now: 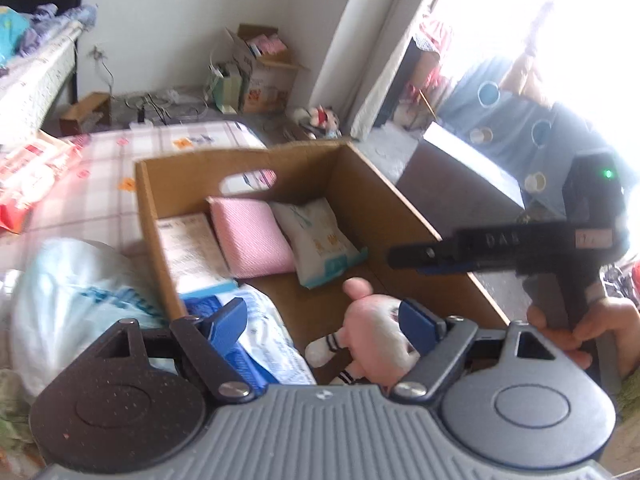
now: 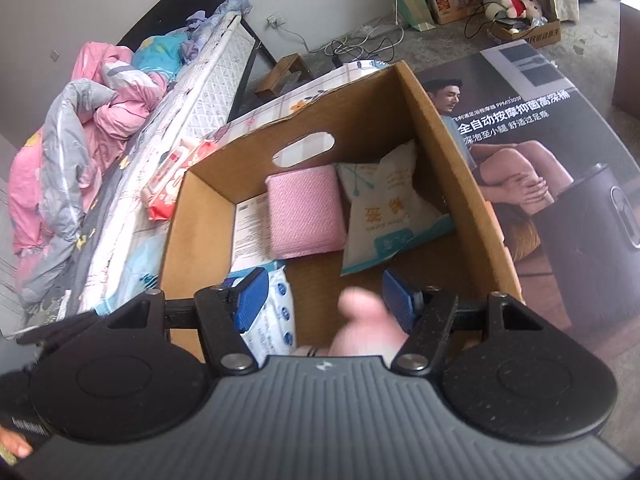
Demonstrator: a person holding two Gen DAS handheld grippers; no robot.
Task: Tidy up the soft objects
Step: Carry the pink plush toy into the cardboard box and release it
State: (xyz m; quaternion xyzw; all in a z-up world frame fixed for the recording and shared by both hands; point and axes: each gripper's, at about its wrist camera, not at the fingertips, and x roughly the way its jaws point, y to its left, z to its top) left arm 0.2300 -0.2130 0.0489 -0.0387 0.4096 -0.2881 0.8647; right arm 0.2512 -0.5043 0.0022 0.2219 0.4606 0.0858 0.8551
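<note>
Both my grippers gape empty above the cardboard box (image 2: 460, 168): left gripper (image 1: 326, 320), right gripper (image 2: 324, 300). The pink plush toy (image 1: 376, 336) lies inside, near the pink cushion (image 2: 304, 212).

We see daylight flooding from a window (image 1: 560, 32) at far right, blown out to white glare. The pink plush toy (image 2: 360, 320) nearby is blurred. Straight lines bend at the edges.
</note>
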